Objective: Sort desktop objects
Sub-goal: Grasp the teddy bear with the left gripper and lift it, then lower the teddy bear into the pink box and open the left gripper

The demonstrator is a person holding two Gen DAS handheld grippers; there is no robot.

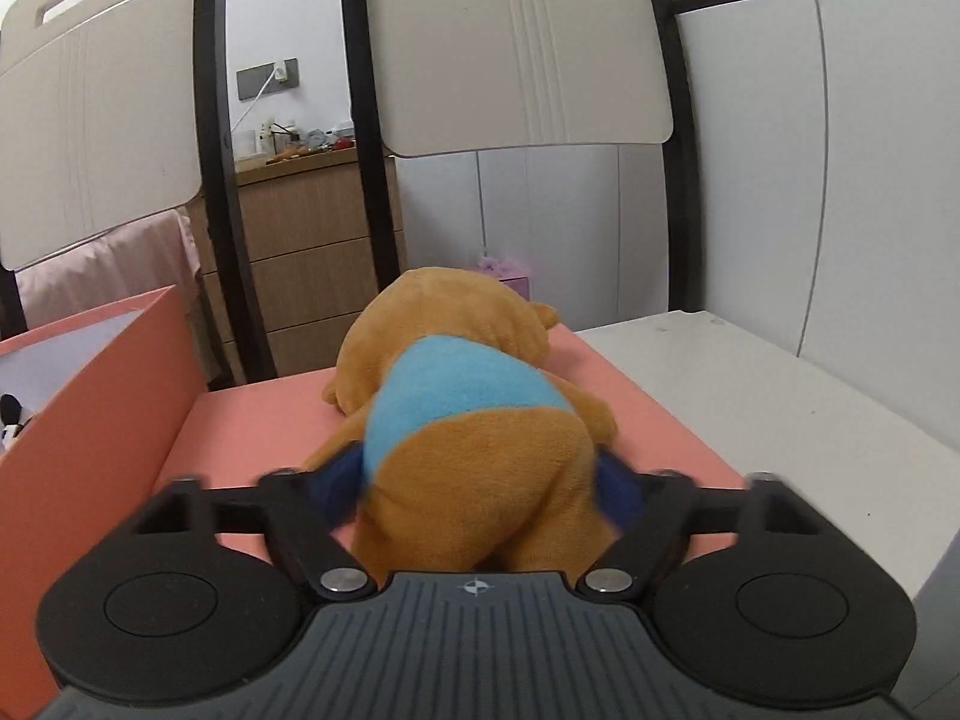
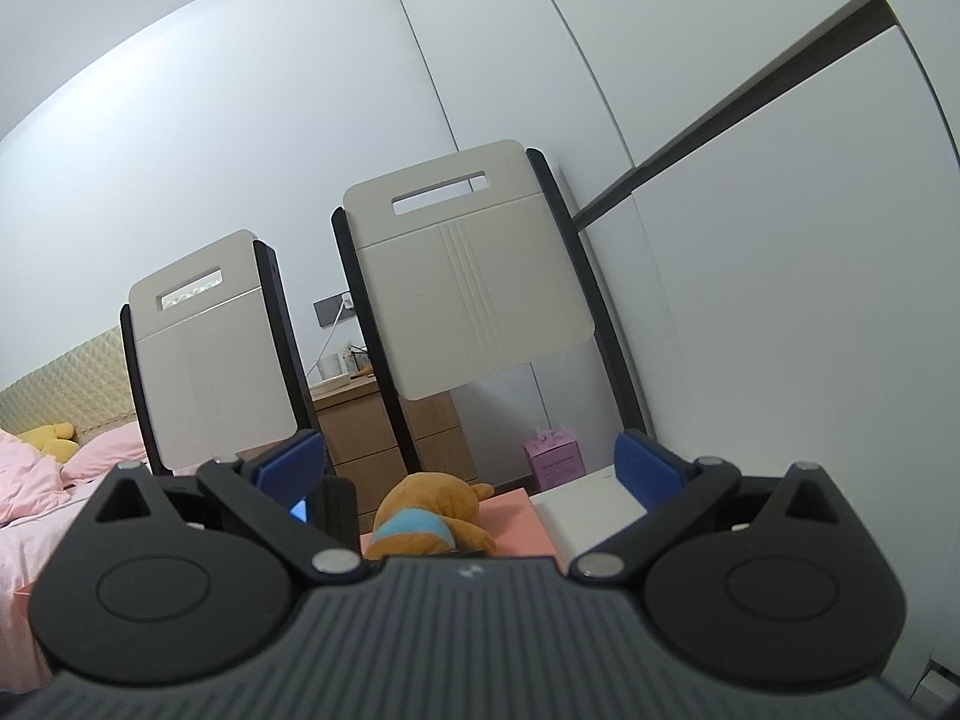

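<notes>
The left tongs [image 1: 477,489] are pinching a brown plush bear [image 1: 474,420] in a light blue shirt at its lower body, the blue pads [image 1: 336,483] pressing into the fur on both sides. The jaws are standing partly closed, only as wide as the soft body between them. The bear is lying face down on a salmon-pink flat panel [image 1: 264,426], its head pointing away from the camera toward the wooden drawer chest [image 1: 312,276] behind it. Just beside the bear, on the side of the left pad, an open salmon-pink box [image 1: 102,384] is standing with its wall upright; something small, black and white, is showing inside it at the frame's edge, too cropped to name. On the bear's other side the white surface [image 1: 750,396] is running alongside the pink panel.

The right tongs [image 2: 468,468] are hanging spread wide with nothing between the blue pads [image 2: 648,468]. In the right wrist view the bear [image 2: 435,516] is showing low in the gap between those pads, farther off, not touched by them. Behind the bear two chair backs [image 2: 474,276] with dark frames are rising, and a pink carton [image 2: 555,459] is sitting beyond the bear near the wall. A bed with pink bedding [image 2: 36,480] is lying well apart from the bear, with a yellow soft toy [image 2: 48,438] on it.
</notes>
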